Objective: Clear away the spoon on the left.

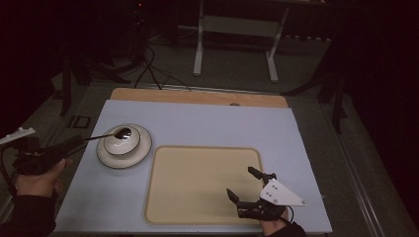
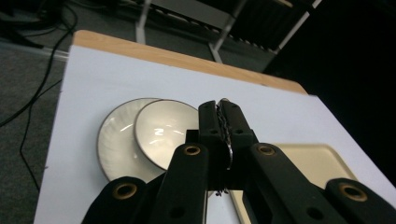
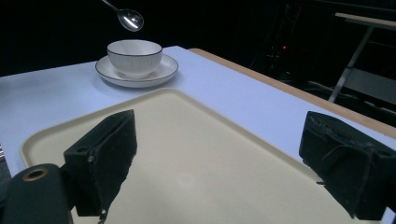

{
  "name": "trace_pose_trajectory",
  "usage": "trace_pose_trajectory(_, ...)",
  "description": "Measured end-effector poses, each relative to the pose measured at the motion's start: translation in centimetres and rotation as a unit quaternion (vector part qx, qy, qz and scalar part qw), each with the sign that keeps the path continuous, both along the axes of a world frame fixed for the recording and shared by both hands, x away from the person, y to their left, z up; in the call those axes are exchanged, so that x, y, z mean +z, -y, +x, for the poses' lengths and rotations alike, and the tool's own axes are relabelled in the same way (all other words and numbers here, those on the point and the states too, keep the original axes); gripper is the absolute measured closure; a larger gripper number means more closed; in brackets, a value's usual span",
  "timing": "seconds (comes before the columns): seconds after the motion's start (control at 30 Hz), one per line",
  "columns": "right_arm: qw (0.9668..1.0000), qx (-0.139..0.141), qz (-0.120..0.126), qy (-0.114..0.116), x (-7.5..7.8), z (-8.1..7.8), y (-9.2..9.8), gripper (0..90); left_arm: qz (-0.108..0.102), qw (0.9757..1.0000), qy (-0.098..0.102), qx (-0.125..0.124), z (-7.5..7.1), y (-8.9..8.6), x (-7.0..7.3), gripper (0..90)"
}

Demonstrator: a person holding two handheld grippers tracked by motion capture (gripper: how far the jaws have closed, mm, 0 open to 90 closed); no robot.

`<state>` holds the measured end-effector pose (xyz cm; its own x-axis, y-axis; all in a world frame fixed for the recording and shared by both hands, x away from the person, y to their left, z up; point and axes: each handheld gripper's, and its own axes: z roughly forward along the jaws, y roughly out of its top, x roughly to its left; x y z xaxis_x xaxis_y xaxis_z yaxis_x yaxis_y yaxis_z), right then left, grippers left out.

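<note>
**A:** What is the left gripper [image 1: 79, 143] doing at the counter's [image 1: 296, 148] left edge?

**B:** Its jaws are clamped together on the handle of a metal spoon [image 1: 118, 133]. In the left gripper view the thin handle runs edge-on between the two pressed pads. The spoon's bowl hangs in the air above the white cup [image 1: 121, 139]; the right gripper view shows a clear gap between the spoon [image 3: 130, 18] and the cup's rim [image 3: 134, 57].

**A:** And the cup itself?

**B:** It stands upright on a white saucer [image 1: 123, 153] with a dark rim, on the left half of the counter, just beside the left edge of the cream tray [image 1: 197, 187]. Saucer and tray are not touching.

**A:** The right gripper [image 1: 244, 185]?

**B:** Its jaws stand wide apart, with nothing between them. It sits over the tray's near right corner, well away from the cup, pointing toward it across the bare tray [image 3: 196, 158].

**A:** The setting?

**B:** A pale blue top on the counter with a wooden strip along the far edge, and a dark room behind.
</note>
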<state>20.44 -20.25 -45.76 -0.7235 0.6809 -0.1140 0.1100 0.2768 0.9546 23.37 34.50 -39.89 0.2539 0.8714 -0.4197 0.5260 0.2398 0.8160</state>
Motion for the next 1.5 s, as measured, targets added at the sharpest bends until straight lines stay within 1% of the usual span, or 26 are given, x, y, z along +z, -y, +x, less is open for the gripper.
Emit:
trace_pose_trajectory(0.13, 1.0, -0.002, 0.002, 0.004, 0.0, 0.0, 0.1, 11.4, 0.012, 0.9996, 0.004, -0.026, 0.0, 0.7, 1.0, 89.6)
trace_pose_trajectory(0.23, 1.0, -0.003, 0.002, 0.002, 0.0, 0.0, 0.0, 11.4, 0.022, 0.9985, 0.004, -0.049, 0.1, 1.3, 1.7, 89.6)
trace_pose_trajectory(0.27, 1.0, -0.003, 0.002, 0.002, 0.0, 0.0, 0.0, 11.4, 0.022, 0.9985, 0.004, -0.049, 0.1, 1.3, 1.7, 89.6)
trace_pose_trajectory(0.3, 1.0, -0.002, 0.003, 0.002, 0.0, 0.1, 0.1, 11.4, 0.028, 0.9977, 0.006, -0.062, 0.2, 1.7, 2.1, 89.6)
trace_pose_trajectory(0.33, 1.0, -0.002, 0.003, 0.002, 0.0, 0.1, 0.1, 11.4, 0.03, 0.997, 0.008, -0.07, 0.2, 1.9, 2.3, 89.6)
trace_pose_trajectory(0.4, 1.0, -0.003, 0.002, 0.002, 0.0, 0.1, 0.1, 11.4, 0.037, 0.9958, 0.013, -0.083, 0.1, 2.4, 2.7, 89.6)
trace_pose_trajectory(0.47, 1.0, -0.002, 0.002, 0.002, 0.0, 0.1, 0.1, 11.4, 0.038, 0.9945, 0.015, -0.097, 0.2, 2.8, 3.0, 89.6)
trace_pose_trajectory(0.53, 1.0, -0.002, 0.002, 0.003, 0.0, 0.0, 0.1, 11.4, 0.043, 0.9929, 0.015, -0.11, 0.3, 3.2, 3.2, 89.6)
trace_pose_trajectory(0.67, 1.0, -0.002, 0.002, 0.004, 0.0, 0.0, 0.1, 11.4, 0.049, 0.9899, 0.01, -0.133, 0.6, 4.0, 3.5, 89.6)
trace_pose_trajectory(0.77, 1.0, -0.002, 0.005, 0.002, 0.0, 0.0, 0.2, 11.4, 0.057, 0.9879, 0.013, -0.144, 0.8, 4.7, 3.8, 89.6)
trace_pose_trajectory(0.87, 1.0, -0.001, 0.005, 0.002, 0.0, 0.1, 0.2, 11.4, 0.065, 0.9852, 0.015, -0.158, 1.0, 5.4, 4.0, 89.6)
trace_pose_trajectory(1.0, 1.0, -0.001, 0.005, 0.004, 0.0, 0.1, 0.2, 11.4, 0.077, 0.9793, 0.015, -0.186, 1.5, 6.4, 4.3, 89.5)
trace_pose_trajectory(1.03, 1.0, -0.001, 0.005, 0.004, 0.0, 0.0, 0.2, 11.4, 0.078, 0.9783, 0.015, -0.191, 1.6, 6.6, 4.4, 89.6)
trace_pose_trajectory(1.07, 1.0, -0.001, 0.005, 0.004, 0.0, 0.0, 0.2, 11.4, 0.078, 0.9783, 0.015, -0.191, 1.6, 6.6, 4.4, 89.6)
trace_pose_trajectory(1.1, 1.0, -0.001, 0.005, 0.005, 0.1, 0.0, 0.2, 11.4, 0.08, 0.9755, 0.014, -0.204, 1.8, 7.1, 4.5, 89.6)
trace_pose_trajectory(1.13, 1.0, -0.001, 0.005, 0.005, 0.1, 0.0, 0.3, 11.5, 0.079, 0.9751, 0.014, -0.207, 1.9, 7.3, 4.5, 89.6)
trace_pose_trajectory(1.2, 1.0, 0.0, 0.004, 0.006, 0.1, 0.0, 0.3, 11.4, 0.083, 0.9715, 0.014, -0.222, 2.1, 7.8, 4.6, 89.5)
trace_pose_trajectory(1.23, 1.0, 0.0, 0.004, 0.006, 0.1, 0.0, 0.3, 11.5, 0.082, 0.9703, 0.012, -0.227, 2.2, 8.1, 4.6, 89.5)
trace_pose_trajectory(1.27, 1.0, 0.0, 0.004, 0.006, 0.1, 0.0, 0.3, 11.5, 0.085, 0.9682, 0.01, -0.235, 2.3, 8.3, 4.6, 89.5)
trace_pose_trajectory(1.3, 1.0, 0.0, 0.005, 0.005, 0.1, 0.0, 0.3, 11.4, 0.088, 0.9669, 0.009, -0.239, 2.4, 8.6, 4.5, 89.5)
trace_pose_trajectory(1.33, 1.0, 0.001, 0.004, 0.005, 0.1, 0.0, 0.3, 11.4, 0.086, 0.9656, 0.008, -0.245, 2.5, 8.8, 4.5, 89.5)
trace_pose_trajectory(1.37, 1.0, 0.001, 0.004, 0.006, 0.1, 0.0, 0.3, 11.4, 0.088, 0.9635, 0.007, -0.253, 2.7, 9.0, 4.5, 89.6)
trace_pose_trajectory(1.4, 1.0, 0.001, 0.004, 0.006, 0.1, 0.0, 0.3, 11.4, 0.089, 0.9627, 0.007, -0.255, 2.7, 9.2, 4.5, 89.6)
trace_pose_trajectory(1.43, 1.0, 0.002, 0.005, 0.006, 0.1, 0.0, 0.3, 11.4, 0.091, 0.9611, 0.007, -0.261, 2.9, 9.4, 4.5, 89.5)
trace_pose_trajectory(1.5, 1.0, 0.002, 0.004, 0.006, 0.1, -0.1, 0.3, 11.5, 0.094, 0.9605, 0.011, -0.262, 3.0, 9.7, 4.5, 89.6)
